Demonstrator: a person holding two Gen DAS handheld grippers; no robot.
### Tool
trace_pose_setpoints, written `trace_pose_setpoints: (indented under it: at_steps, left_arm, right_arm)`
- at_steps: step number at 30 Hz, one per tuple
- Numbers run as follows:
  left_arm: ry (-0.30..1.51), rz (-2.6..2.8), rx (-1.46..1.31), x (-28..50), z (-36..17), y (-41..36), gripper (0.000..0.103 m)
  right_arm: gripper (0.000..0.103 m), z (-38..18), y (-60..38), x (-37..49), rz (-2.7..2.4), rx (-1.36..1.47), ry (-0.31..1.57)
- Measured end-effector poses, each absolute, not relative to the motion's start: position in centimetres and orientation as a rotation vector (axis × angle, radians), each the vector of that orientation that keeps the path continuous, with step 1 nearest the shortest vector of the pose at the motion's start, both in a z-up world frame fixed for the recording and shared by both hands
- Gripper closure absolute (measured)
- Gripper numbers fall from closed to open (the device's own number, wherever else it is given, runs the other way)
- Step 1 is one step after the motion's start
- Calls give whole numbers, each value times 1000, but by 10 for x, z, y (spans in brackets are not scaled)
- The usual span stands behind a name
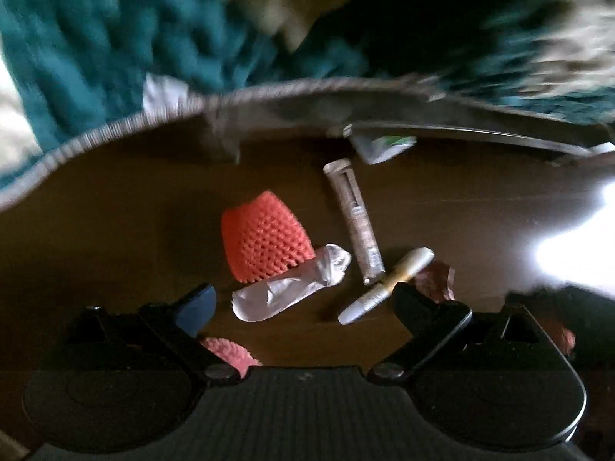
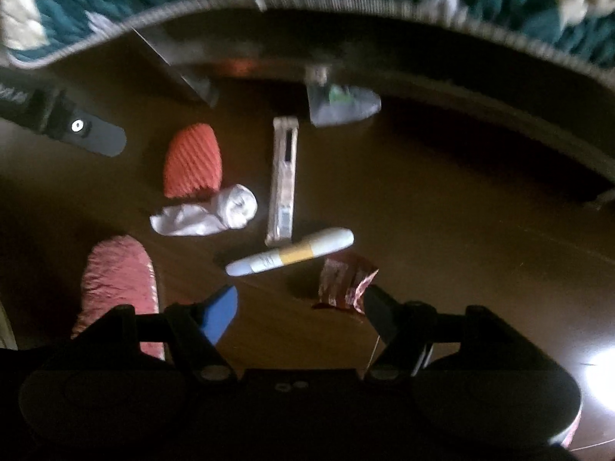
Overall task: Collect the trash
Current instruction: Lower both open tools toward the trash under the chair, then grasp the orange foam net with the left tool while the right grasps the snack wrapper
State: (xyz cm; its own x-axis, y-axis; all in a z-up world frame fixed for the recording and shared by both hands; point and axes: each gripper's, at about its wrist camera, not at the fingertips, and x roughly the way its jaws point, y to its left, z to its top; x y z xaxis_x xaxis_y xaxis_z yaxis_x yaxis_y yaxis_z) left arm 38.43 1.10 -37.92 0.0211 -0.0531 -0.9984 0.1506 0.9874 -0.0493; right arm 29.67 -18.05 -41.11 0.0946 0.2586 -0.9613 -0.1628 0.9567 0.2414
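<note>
Brown wooden floor is under both of my tools, and the trash lies on it in one loose group, probably dropped there to be picked up piece by piece. Nearest to my right gripper is a crumpled red wrapper, just beside the dark finger; the jaws stand partly apart and hold nothing. My left gripper is spread wide, also with nothing in it, and it looks straight down on a crushed white plastic piece and a white tube with a yellow band. I judge each gripper is aimed at its closest piece, so the two hands do not cross.

A pink fluffy slipper is at the left (a foot of the person, I think, not trash). Further on, an orange foam fruit net touches the white piece, and a long narrow packet lies with its end near the tube. Beyond it a small grey-green wrapper rests by the edge of a teal rug. Everything there is blurred.
</note>
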Motion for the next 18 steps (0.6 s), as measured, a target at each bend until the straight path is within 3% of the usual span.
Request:
trace_pose_setpoints:
  at_steps: [9,18]
  left_arm:
    - [1548,61,-31,410,-470,29,4]
    - [1595,130,-8,414,-527,38,4]
  right_arm:
    - [30,-475,-186,299,303,126,1538]
    - [31,-517,-189,311,291,140,1579]
